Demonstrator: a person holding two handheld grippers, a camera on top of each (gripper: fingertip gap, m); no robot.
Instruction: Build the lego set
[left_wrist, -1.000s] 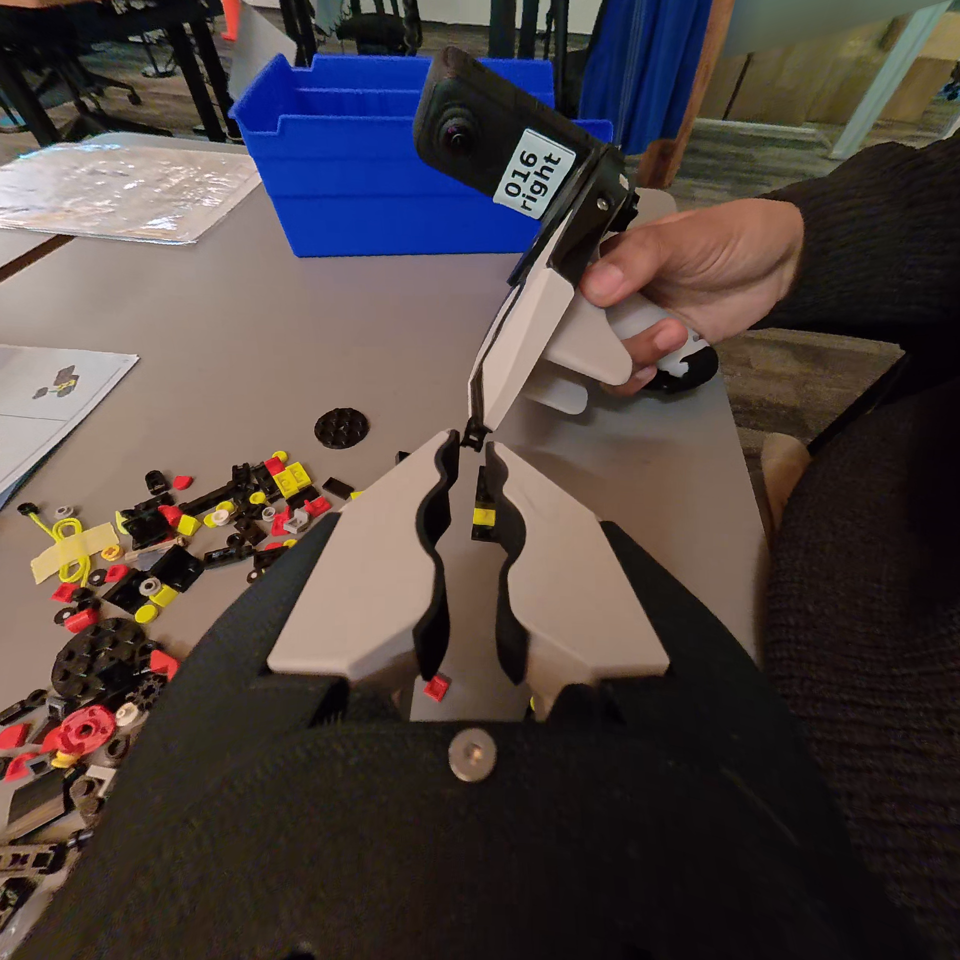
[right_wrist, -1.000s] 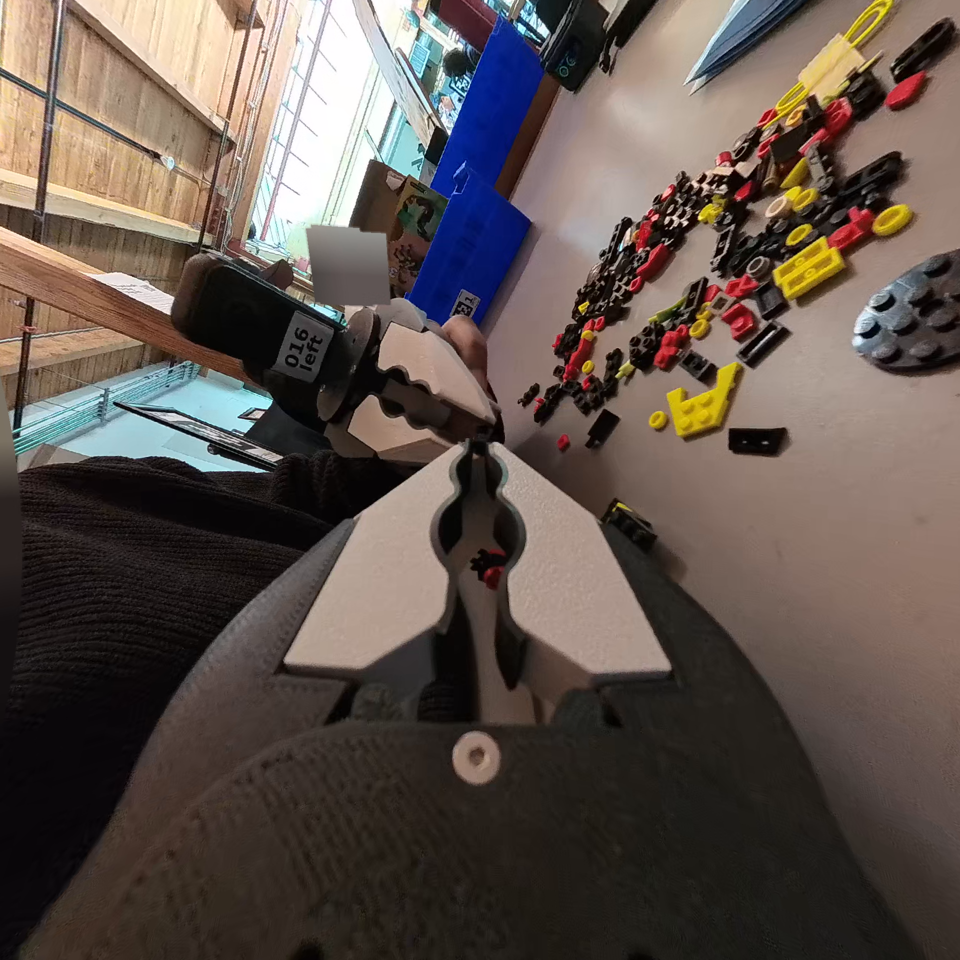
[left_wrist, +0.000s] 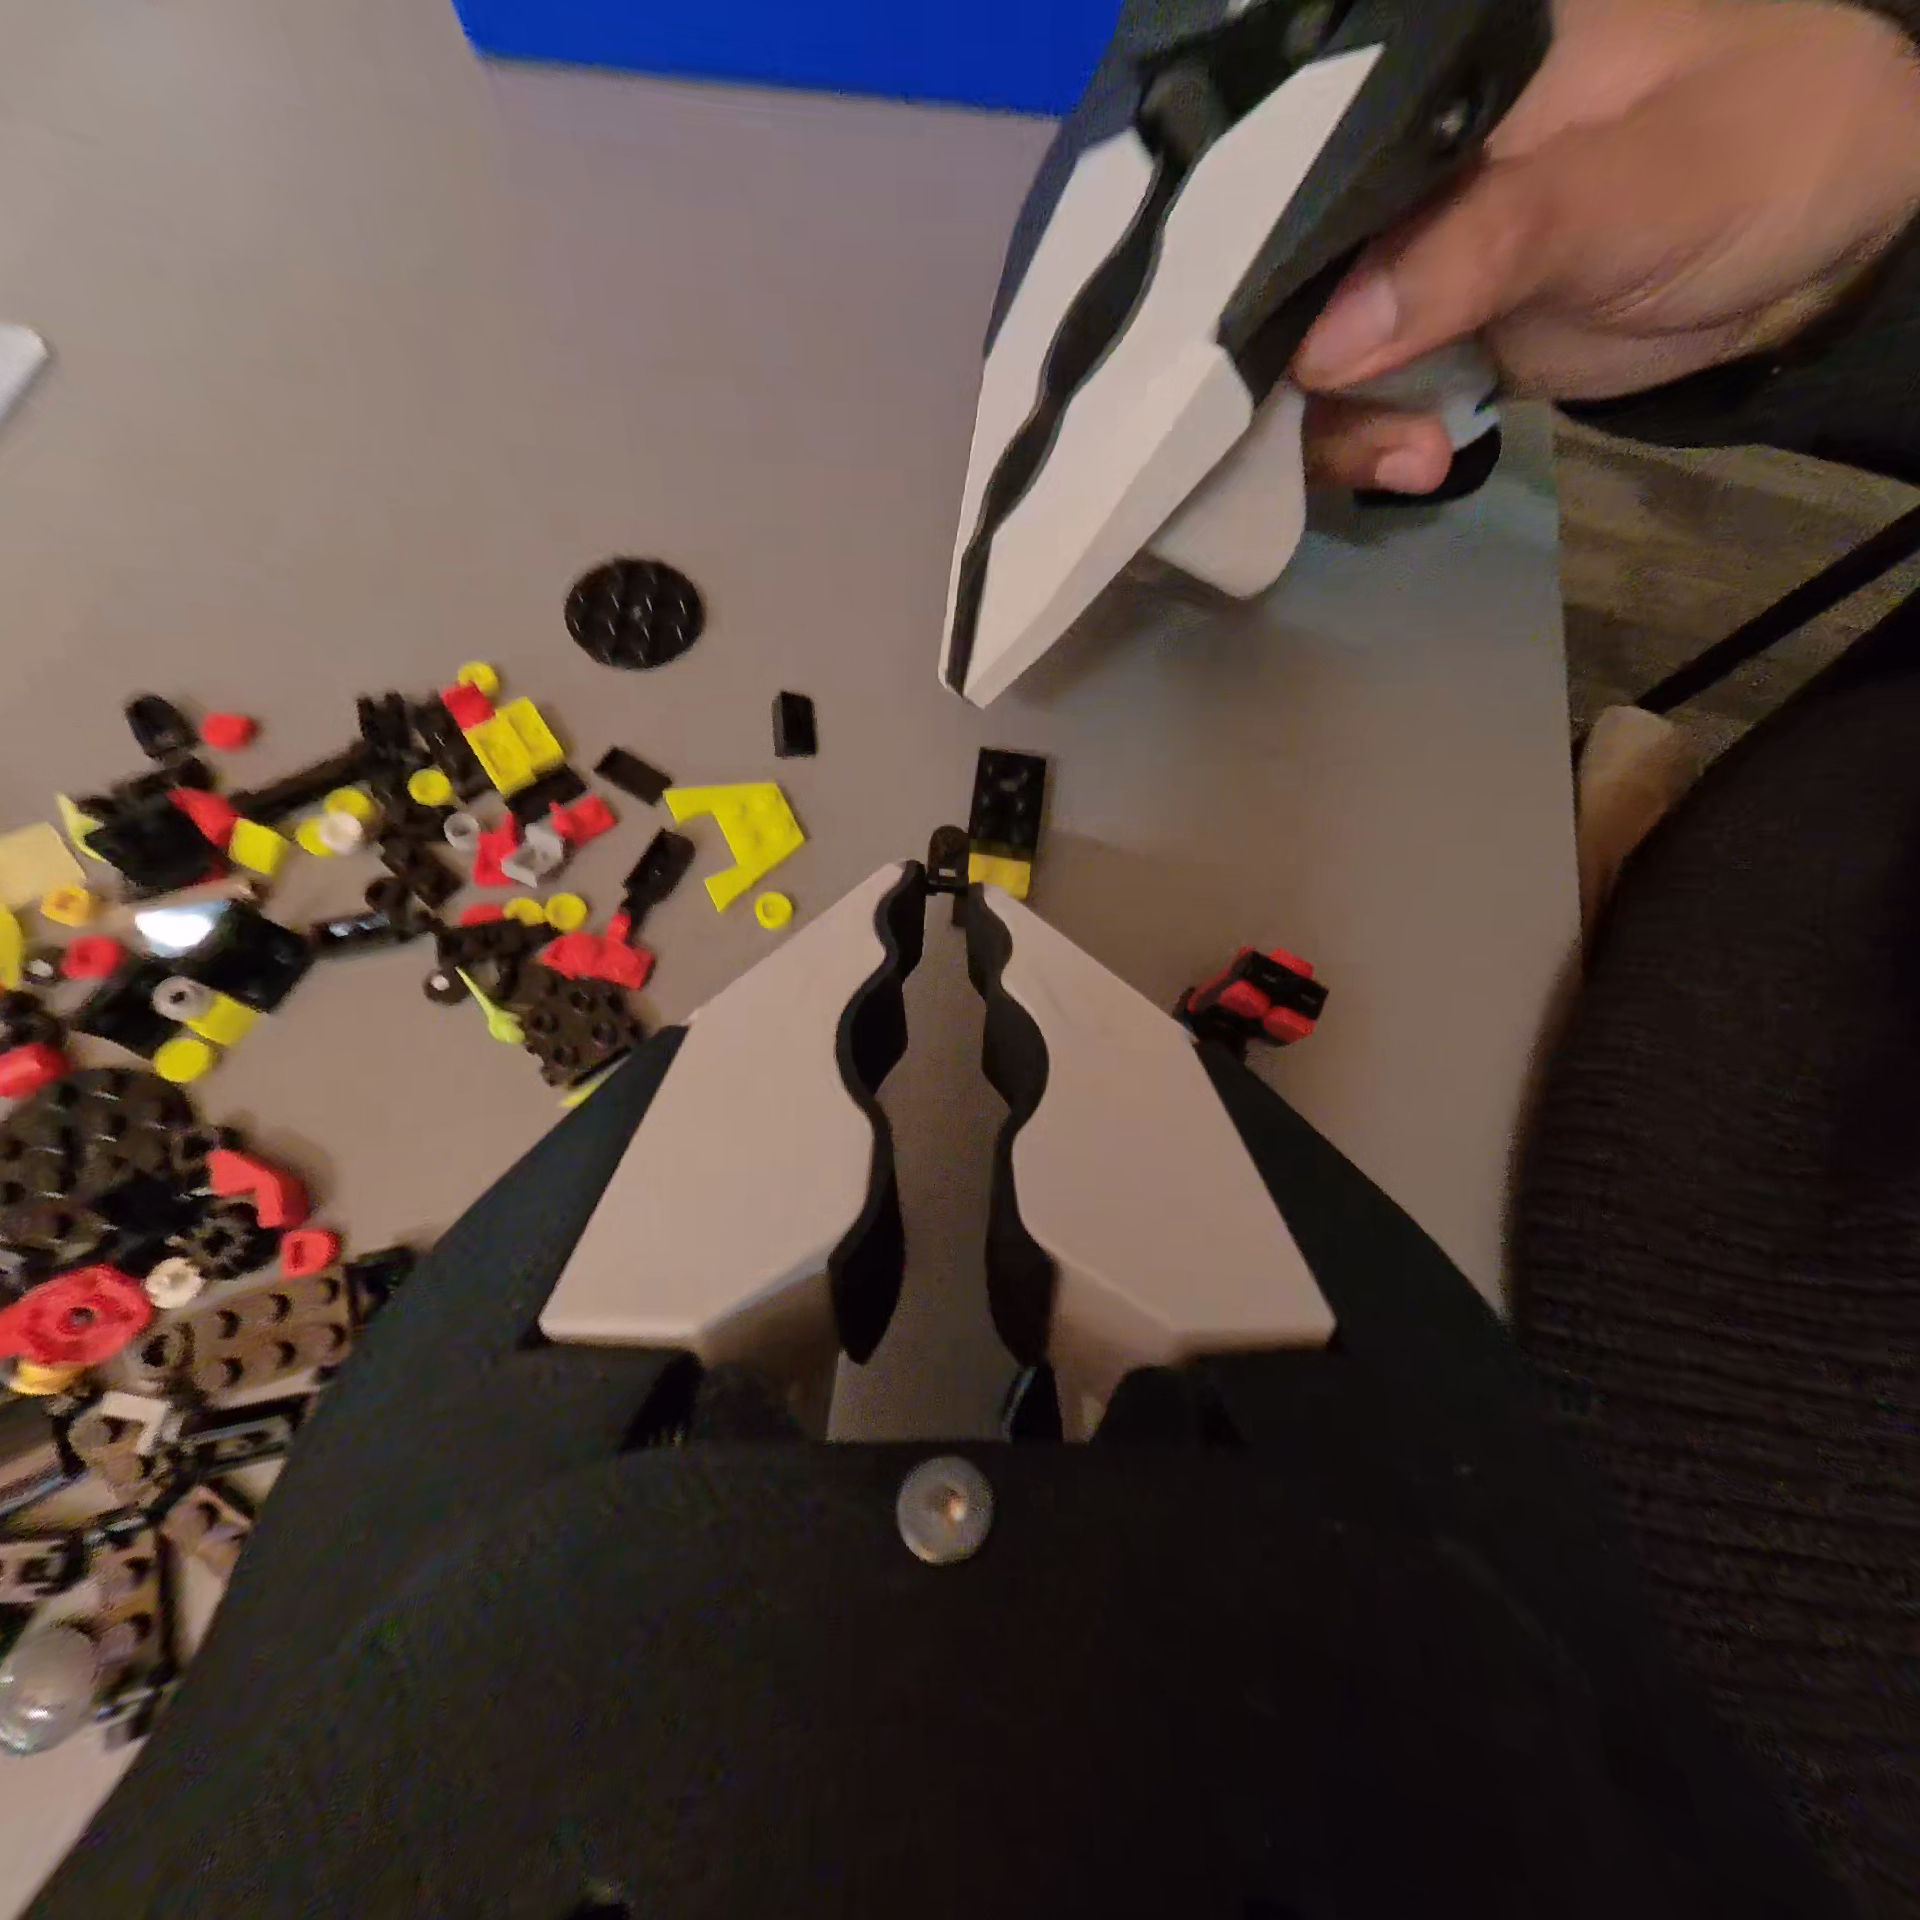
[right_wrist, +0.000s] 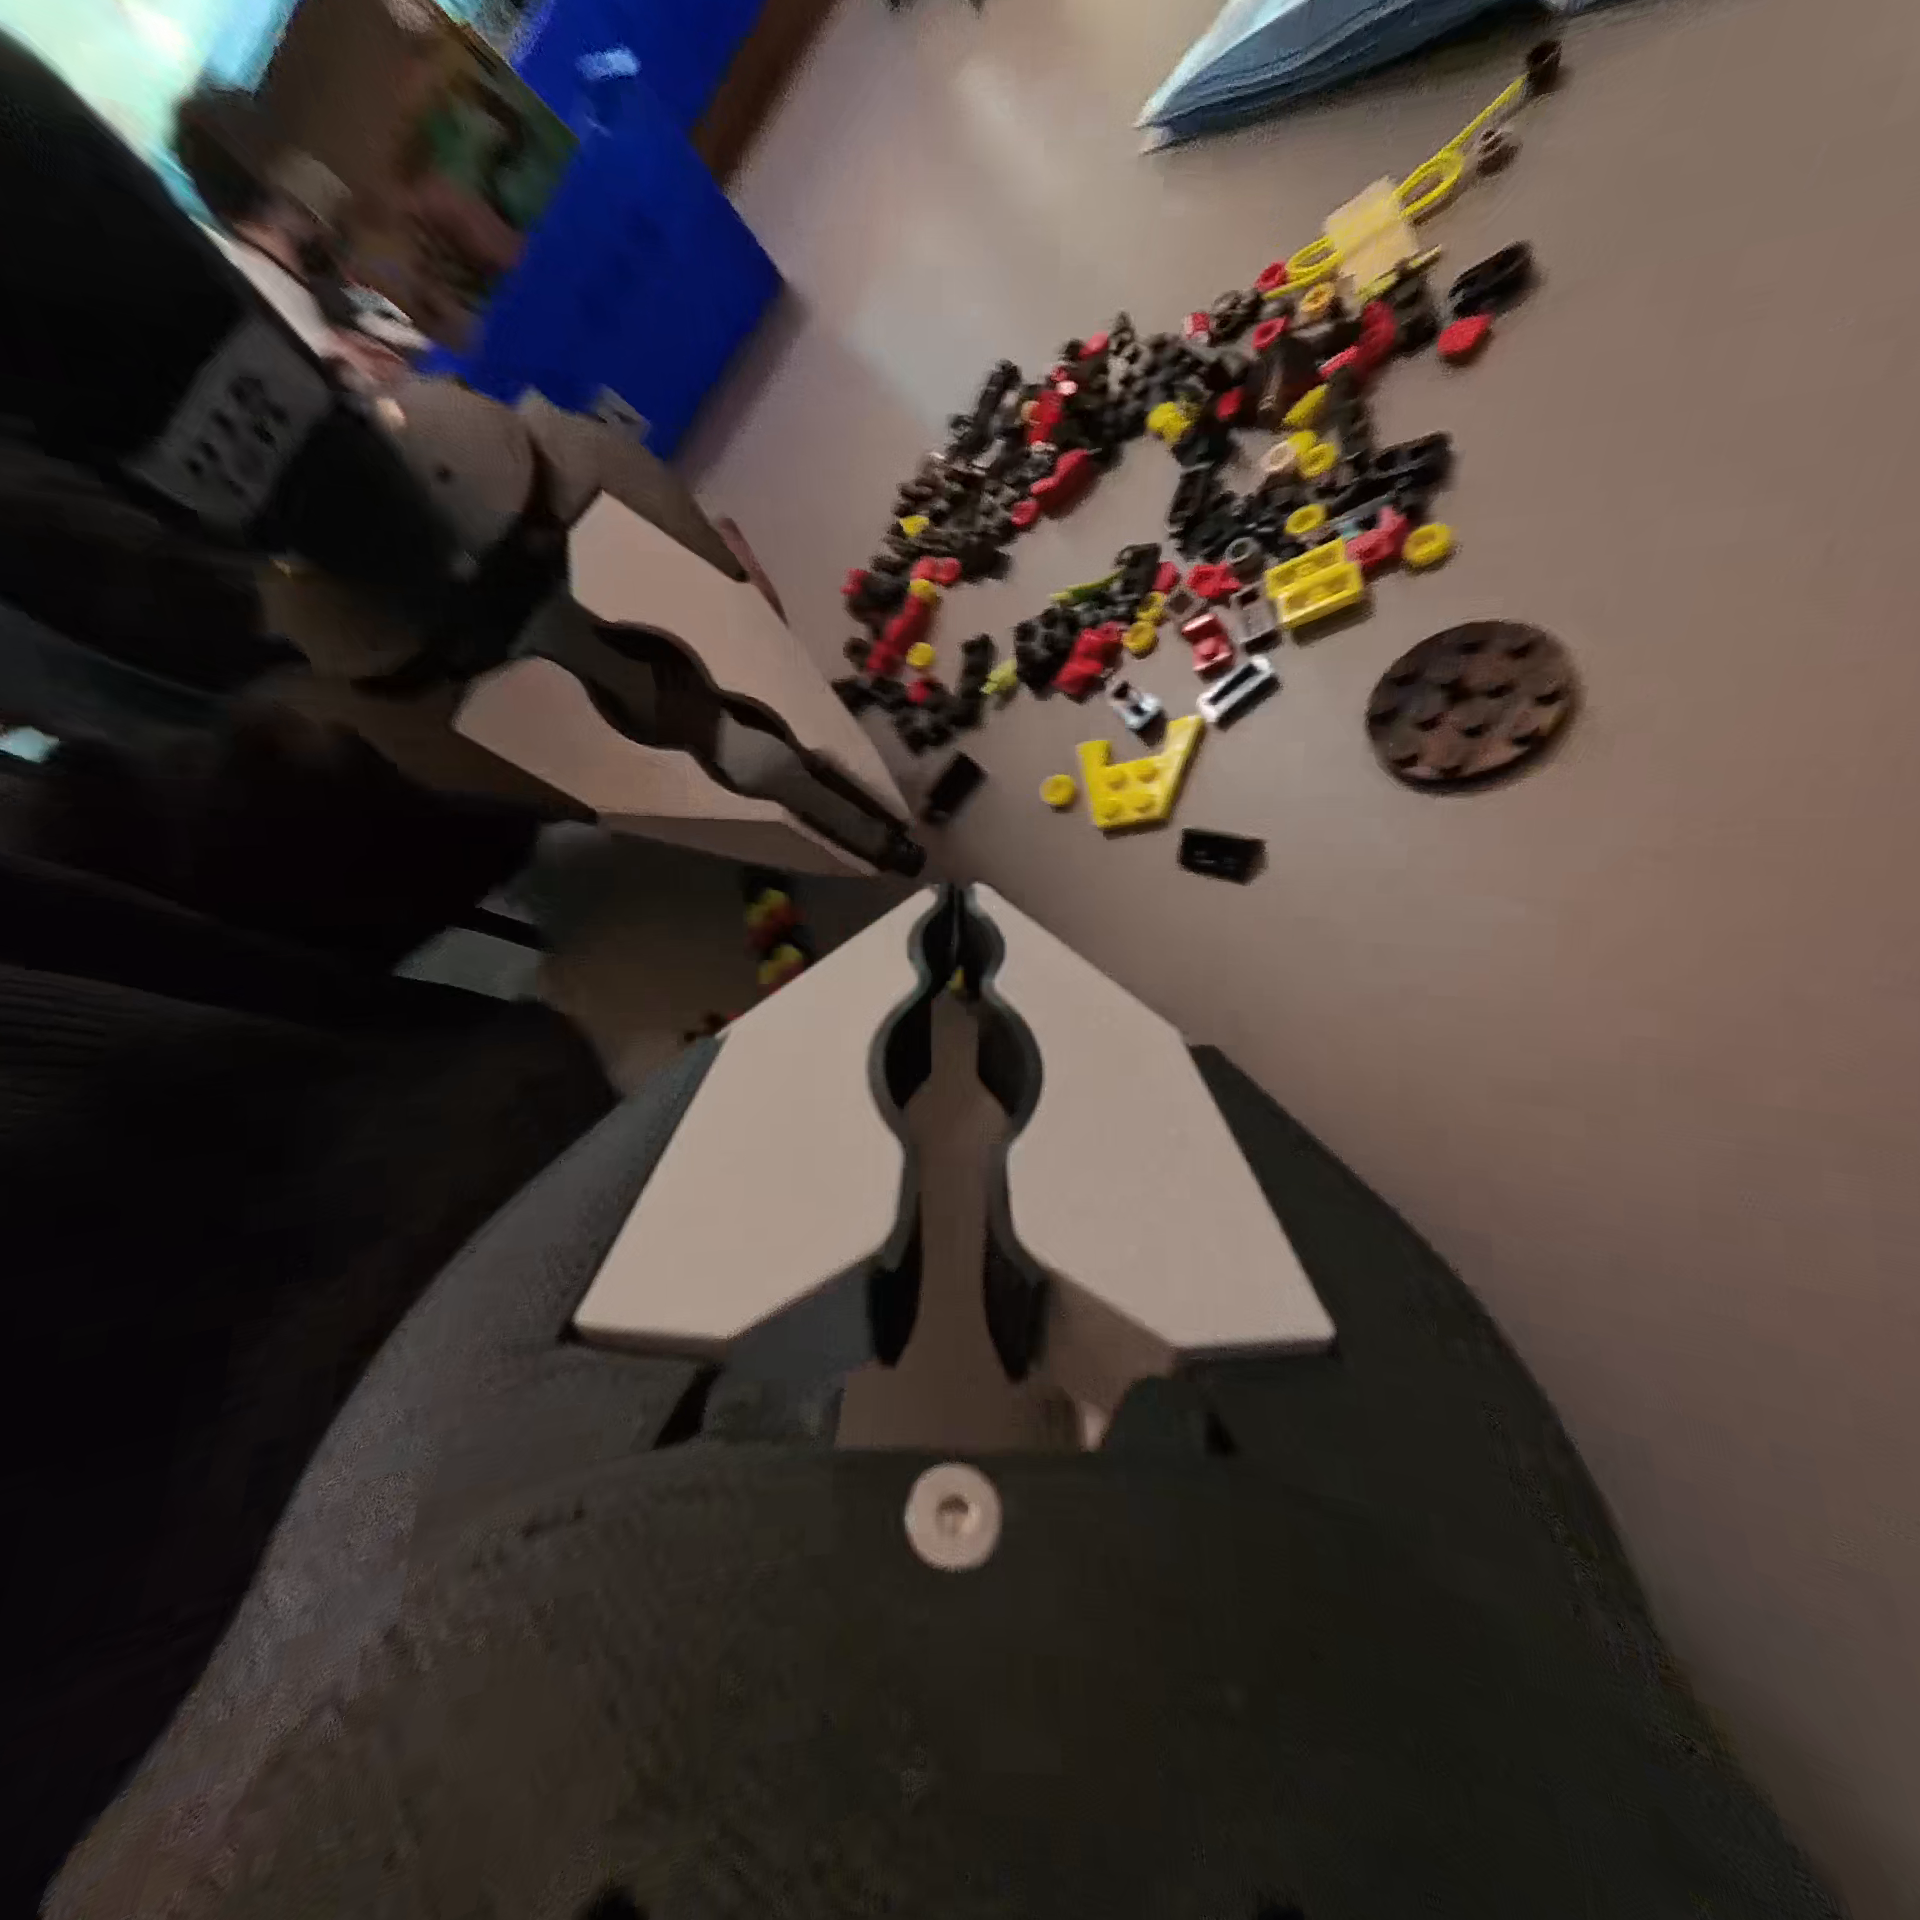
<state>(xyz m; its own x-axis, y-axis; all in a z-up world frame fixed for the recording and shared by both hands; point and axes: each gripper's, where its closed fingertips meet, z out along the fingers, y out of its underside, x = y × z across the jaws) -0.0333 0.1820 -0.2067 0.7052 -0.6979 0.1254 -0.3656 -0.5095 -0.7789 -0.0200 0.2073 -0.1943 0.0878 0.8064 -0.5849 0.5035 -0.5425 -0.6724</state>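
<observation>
A small black lego piece (left_wrist: 945, 854) is pinched at the very tips of the left gripper (left_wrist: 948, 883), whose jaws are drawn together on it while the wider hollows behind the tips stay clear. The piece is held just above a black-and-yellow lego sub-assembly (left_wrist: 1006, 821) that lies on the grey worktop (left_wrist: 312, 416) close to its right edge, apparently so that the two can be brought together there, apart from the loose parts.

The right gripper (left_wrist: 961, 681) is held by a hand (left_wrist: 1621, 208) above and slightly beyond the sub-assembly, tips pointed down toward it. In the right wrist view its jaws are seen almost together, with only a thin dark sliver between the tips; whether something slim is clamped there cannot be told through the blur. It is probably kept near in order to steady or press the assembly.

A small red-and-black lego block (left_wrist: 1257, 997) rests by the right edge, set aside from the rest, presumably an already joined part. The scattered pile of black, red and yellow lego pieces (left_wrist: 343, 883) is spread toward the left side of the worktop, with a yellow wedge plate (left_wrist: 743, 836) and a round black studded plate (left_wrist: 634, 611) lying at its near fringe within easy reach. A blue plastic bin (left_wrist: 790, 42) stands at the far edge.

Judging by the many loose parts, the build is at an early stage.
</observation>
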